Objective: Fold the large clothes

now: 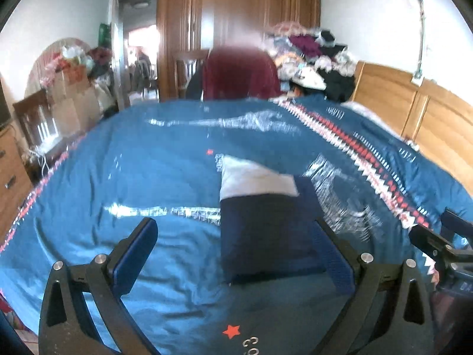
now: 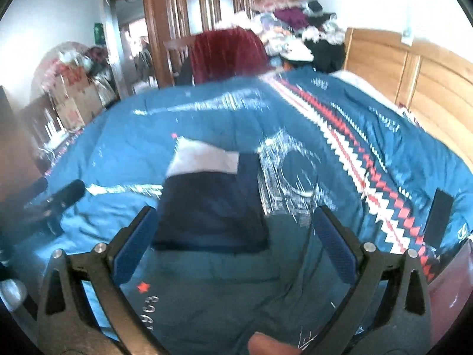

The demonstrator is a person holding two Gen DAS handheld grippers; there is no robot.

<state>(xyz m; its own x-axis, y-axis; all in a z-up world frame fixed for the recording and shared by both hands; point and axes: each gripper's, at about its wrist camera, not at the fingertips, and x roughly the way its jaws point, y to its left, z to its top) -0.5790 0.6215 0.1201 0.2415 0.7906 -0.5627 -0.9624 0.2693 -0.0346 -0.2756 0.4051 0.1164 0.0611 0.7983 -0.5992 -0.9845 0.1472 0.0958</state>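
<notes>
Both the left gripper (image 1: pixel 236 248) and right gripper (image 2: pixel 233 236) hang spread apart, empty, over a folded navy-and-white garment (image 1: pixel 263 222) on the blue quilt (image 1: pixel 118 177); blur hides its details.

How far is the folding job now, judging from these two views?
Done, it seems: the navy and white garment lies on the blue bedspread as a compact rectangle, edges fairly straight. In hand: nothing; the left claw and right claw are both open and apart from the cloth. Left: perhaps a final tidy or moving it away. The pile of clothes behind the bed looks unfolded.
</notes>
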